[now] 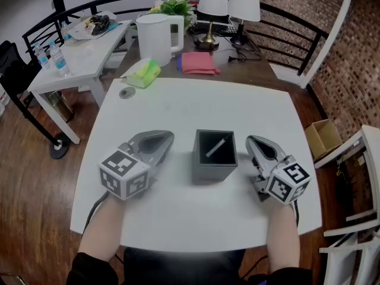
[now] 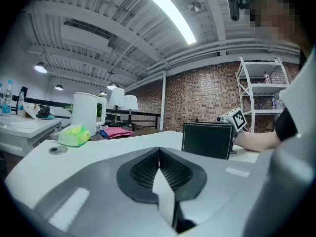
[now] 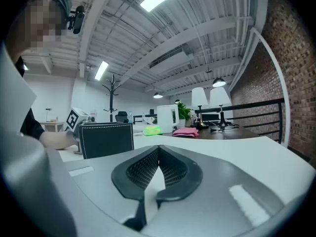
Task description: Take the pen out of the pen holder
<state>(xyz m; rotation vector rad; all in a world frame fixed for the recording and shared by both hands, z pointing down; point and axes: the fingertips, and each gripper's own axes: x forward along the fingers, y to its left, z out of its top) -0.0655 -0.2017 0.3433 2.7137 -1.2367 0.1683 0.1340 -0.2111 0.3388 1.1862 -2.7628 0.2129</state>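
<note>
The left gripper point(image 1: 161, 140) is held with its jaws pressed together and nothing between them. The right gripper point(image 1: 254, 142) is likewise closed on nothing. Both are held low at the white table point(image 1: 178, 105) and are pointed away from the person.

Between the two grippers, near each and touched by neither, the dark square pen holder point(image 1: 214, 166) is stood upright. The pen point(image 1: 218, 147) is seen lying slantwise inside it, with one end toward the far corner on the right gripper's side.

No part of the task can be judged done, since the pen has been neither gripped nor lifted. Everything is left. A pair of jaws is to be opened and brought over the holder's mouth. The pen is then to be grasped and drawn out, with the holder perhaps steadied by the other gripper.
</note>
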